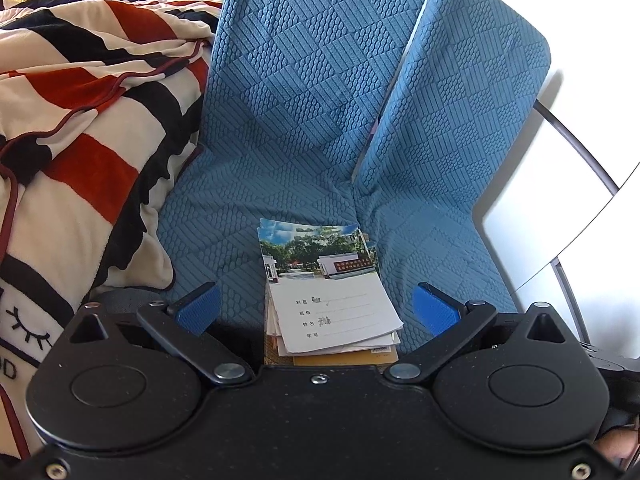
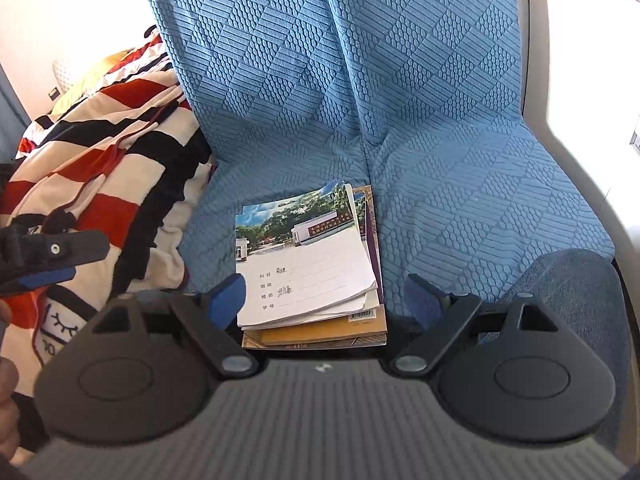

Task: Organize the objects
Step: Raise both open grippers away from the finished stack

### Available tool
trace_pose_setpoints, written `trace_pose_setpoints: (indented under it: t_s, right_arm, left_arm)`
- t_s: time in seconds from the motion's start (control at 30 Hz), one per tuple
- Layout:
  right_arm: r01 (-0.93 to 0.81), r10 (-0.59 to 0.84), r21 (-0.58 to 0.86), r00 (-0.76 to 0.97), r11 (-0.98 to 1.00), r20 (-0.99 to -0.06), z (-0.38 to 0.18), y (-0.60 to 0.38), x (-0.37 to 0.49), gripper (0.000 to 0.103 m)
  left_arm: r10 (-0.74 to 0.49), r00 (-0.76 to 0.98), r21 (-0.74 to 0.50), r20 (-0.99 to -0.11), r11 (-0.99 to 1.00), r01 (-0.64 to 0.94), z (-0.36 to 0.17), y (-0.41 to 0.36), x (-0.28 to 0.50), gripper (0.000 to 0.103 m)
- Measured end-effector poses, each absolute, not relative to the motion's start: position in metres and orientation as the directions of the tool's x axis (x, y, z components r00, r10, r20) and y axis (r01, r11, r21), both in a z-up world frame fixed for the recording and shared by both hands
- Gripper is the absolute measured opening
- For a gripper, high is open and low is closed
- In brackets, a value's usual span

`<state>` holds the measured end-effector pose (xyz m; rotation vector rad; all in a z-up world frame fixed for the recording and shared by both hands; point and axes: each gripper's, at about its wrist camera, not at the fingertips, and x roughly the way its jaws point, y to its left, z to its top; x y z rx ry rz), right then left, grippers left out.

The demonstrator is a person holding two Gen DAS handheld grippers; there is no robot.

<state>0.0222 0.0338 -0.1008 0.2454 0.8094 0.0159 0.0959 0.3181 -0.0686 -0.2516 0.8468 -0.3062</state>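
While spread wide and gripping nothing, both pairs of blue-padded fingers, left gripper point(image 1: 316, 307) and right gripper point(image 2: 326, 300), framing a stack of notebooks point(image 2: 308, 272) lying between and just beyond the tips, untouched, on the blue textured sofa cover point(image 2: 460, 184); striped blanket point(image 1: 88, 120) heaped beside, to the left
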Motion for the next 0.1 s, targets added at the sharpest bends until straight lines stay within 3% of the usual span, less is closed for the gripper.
trace_pose_setpoints:
  t_s: [0.1]
  right_arm:
    - [0.084,0.108,0.229,0.694,0.97,-0.712,-0.1005,0.0318,0.0242,0.087]
  left_arm:
    - [-0.368,0.624,-0.339,-0.689,0.925,0.171,-0.0677,0.3175,0.0955,0.102]
